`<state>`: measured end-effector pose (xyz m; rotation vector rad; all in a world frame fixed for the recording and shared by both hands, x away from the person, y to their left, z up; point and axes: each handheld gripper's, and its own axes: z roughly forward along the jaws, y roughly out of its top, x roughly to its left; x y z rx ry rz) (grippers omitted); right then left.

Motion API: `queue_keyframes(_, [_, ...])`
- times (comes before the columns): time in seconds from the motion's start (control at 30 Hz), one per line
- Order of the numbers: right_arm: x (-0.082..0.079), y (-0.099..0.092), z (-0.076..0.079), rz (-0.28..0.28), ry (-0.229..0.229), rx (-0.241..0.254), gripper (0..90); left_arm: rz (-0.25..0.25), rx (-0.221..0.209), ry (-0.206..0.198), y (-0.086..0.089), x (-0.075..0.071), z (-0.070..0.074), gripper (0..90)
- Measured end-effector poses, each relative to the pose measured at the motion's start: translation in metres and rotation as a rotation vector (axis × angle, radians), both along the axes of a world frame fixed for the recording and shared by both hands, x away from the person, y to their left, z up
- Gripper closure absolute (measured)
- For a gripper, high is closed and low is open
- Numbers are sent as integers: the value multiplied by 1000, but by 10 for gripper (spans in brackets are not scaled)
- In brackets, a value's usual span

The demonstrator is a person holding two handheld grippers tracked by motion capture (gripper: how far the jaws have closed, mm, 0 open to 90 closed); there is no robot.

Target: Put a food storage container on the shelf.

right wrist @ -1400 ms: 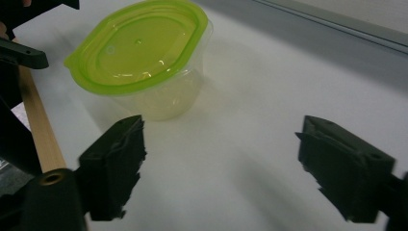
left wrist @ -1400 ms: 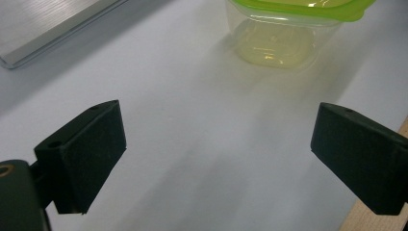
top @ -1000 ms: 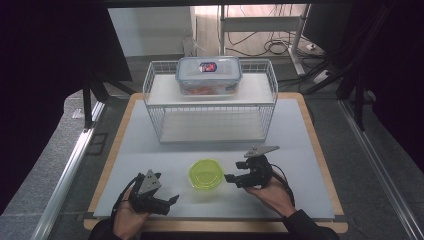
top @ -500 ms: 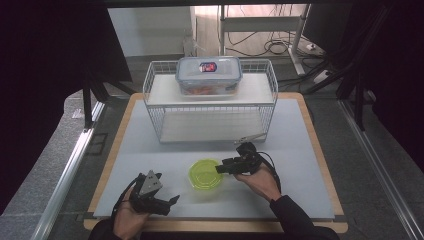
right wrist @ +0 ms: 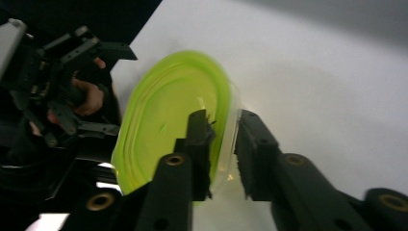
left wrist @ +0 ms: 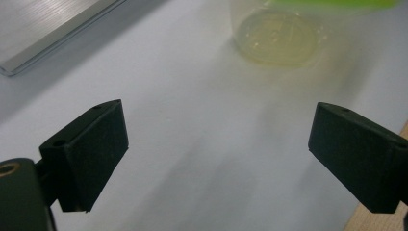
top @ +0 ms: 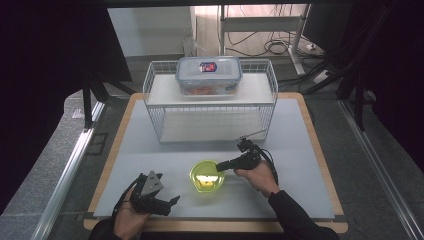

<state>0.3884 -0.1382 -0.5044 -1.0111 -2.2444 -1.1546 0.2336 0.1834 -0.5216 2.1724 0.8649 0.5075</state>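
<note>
Now bowl point(right wrist: 168, 120) rim between right gripper point(right wrist: 222, 127) fingers point(right wrist: 199, 130).

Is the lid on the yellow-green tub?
On. The green lid covers the tub, whose rim sits between the right gripper jaws.

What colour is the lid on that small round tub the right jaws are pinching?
Bright lime green; the lid of the small round clear plastic tub shows best in the right gripper view.

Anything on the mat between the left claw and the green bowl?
No, bare white mat between left claw and bowl, per the left gripper view.
</note>
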Motion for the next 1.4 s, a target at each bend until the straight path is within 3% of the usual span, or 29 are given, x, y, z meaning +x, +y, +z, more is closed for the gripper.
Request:
queue_keyframes(0.2, [0, 0, 1, 2, 65, 32, 816, 0, 3, -3, 0, 0, 0, 67])
queue_keyframes(0.3, [-1, 1, 4, 1, 51, 23, 817, 3, -1, -7, 0, -1, 1, 67])
queue_keyframes(0.5, [-1, -4, 11, -17, 53, 67, 818, 15, -12, -15, 2, -1, 2, 68])
queue_keyframes(1.4, [9, -27, 87, -108, -21, 170, 817, 22, -14, -4, 2, 1, 1, 58])
